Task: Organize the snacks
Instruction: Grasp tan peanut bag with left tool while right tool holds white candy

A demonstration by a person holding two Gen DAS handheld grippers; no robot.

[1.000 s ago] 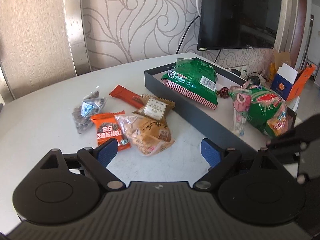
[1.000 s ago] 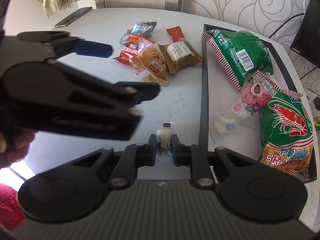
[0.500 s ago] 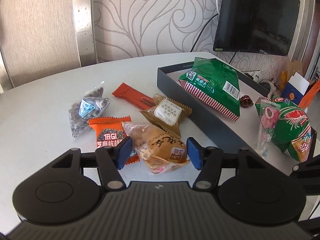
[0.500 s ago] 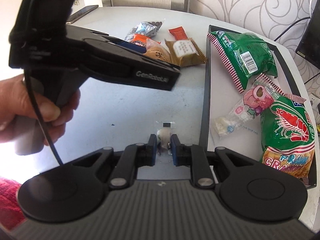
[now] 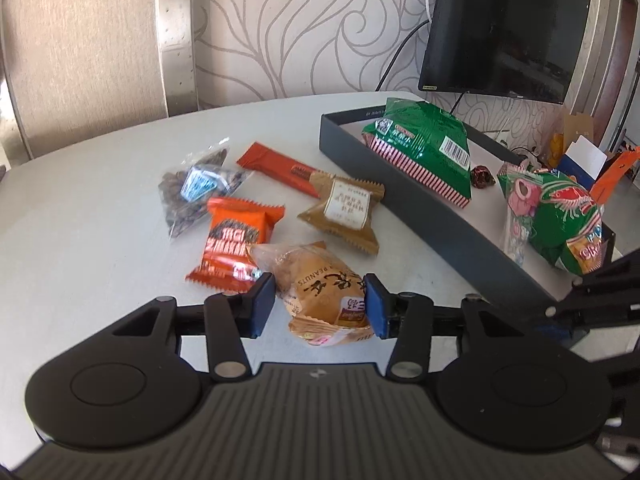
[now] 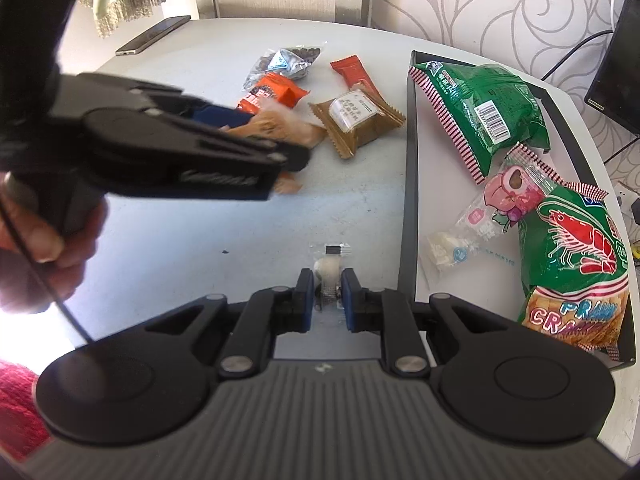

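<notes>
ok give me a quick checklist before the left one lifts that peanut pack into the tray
1. Peanut pack between the left gripper fingers, which have just been closing: ok.
2. Pads pressing firmly on it: cannot tell; the right pad touches the wrapper, the left looks barely off it.
3. Orange packet clear of the grip: not ok, its edge lies under the peanut pack by the left finger.
4. Free floor in the tray: ok, bare patch near the front beside the white candy bag.
5. Right gripper out of the path: cannot tell; it is shut on a small wrapped candy by the tray wall.
</notes>
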